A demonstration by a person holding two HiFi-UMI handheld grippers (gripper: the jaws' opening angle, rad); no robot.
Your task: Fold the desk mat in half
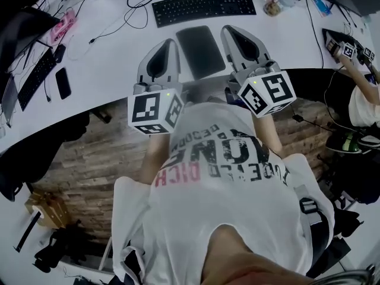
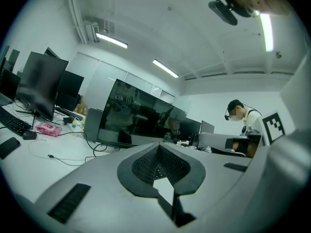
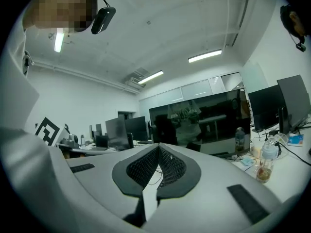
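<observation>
In the head view the dark desk mat (image 1: pixel 200 51) lies flat on the white desk (image 1: pixel 113 70), just in front of a black keyboard (image 1: pixel 205 8). My left gripper (image 1: pixel 169 42) hangs to the mat's left and my right gripper (image 1: pixel 230 29) to its right, both held level above the desk and not touching the mat. In the left gripper view the left gripper (image 2: pixel 158 148) has its mesh pads pressed together with nothing between them. The right gripper (image 3: pixel 158 148) in its own view looks the same, pads meeting and holding nothing. The mat does not show in either gripper view.
A large dark monitor (image 2: pixel 136 115) stands ahead across the desk. Cables (image 1: pixel 127 8), a pink item (image 1: pixel 62 27), a phone (image 1: pixel 62 83) and a second keyboard (image 1: pixel 35 76) lie at the left. A bottle (image 3: pixel 266 161) stands at the right. Another person (image 1: pixel 362 97) works at the far right.
</observation>
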